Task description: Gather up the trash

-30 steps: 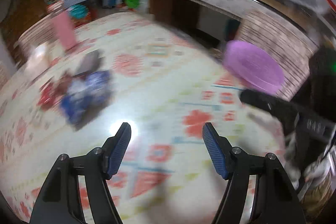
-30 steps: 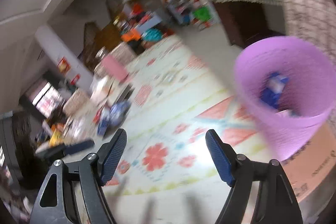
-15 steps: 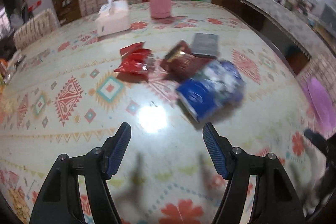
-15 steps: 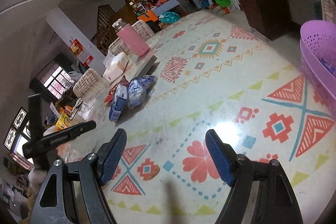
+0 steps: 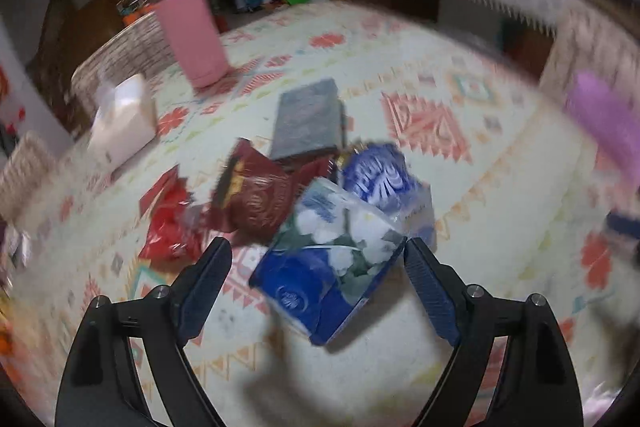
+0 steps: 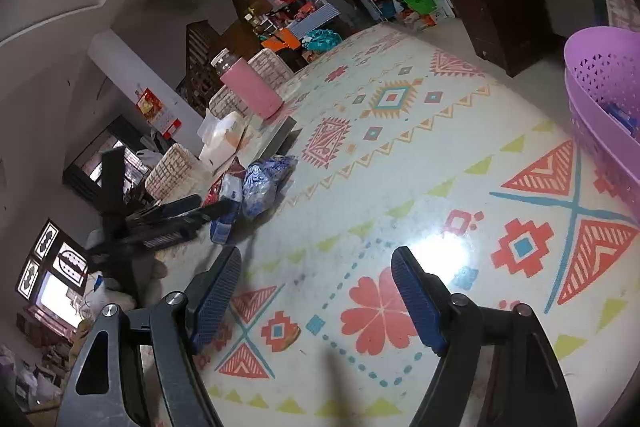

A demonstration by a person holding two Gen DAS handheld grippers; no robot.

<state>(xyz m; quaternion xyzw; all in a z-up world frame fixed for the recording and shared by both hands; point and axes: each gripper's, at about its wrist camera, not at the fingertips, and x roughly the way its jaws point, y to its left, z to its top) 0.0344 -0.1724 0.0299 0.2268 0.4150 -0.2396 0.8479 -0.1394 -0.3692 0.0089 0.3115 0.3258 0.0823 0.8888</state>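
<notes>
On the patterned worktop [image 5: 500, 163], a cluster of wrappers is observed near the middle: a blue-and-white packet [image 5: 336, 259], a second blue packet [image 5: 380, 175] just behind it, a maroon bag [image 5: 260, 199] and a red wrapper [image 5: 168, 227] to their left. The left gripper [image 5: 316, 267] is presented with its jaws wide, and the blue-and-white packet is seen between them; contact cannot be confirmed, as the left wrist view is blurred. The right gripper [image 6: 316, 287] is likewise spread wide and holds nothing, hovering over bare worktop. A purple basket [image 6: 600, 99] is noted at the worktop's right edge, well apart from the cluster, with a blue item already inside.

The step in hand is judged to be the grasp of the blue-and-white packet. Several risks are recorded. The packet appears light and crinkled, so it may be pushed along the glossy surface rather than caught if the jaws are closed off-centre. The second blue packet, lying just beside it, may be dragged or pinched along. A pink tumbler [image 5: 192, 35], a white tissue box [image 5: 124, 115] and a grey box [image 5: 308, 119] stand behind and are not judged to be trash.
</notes>
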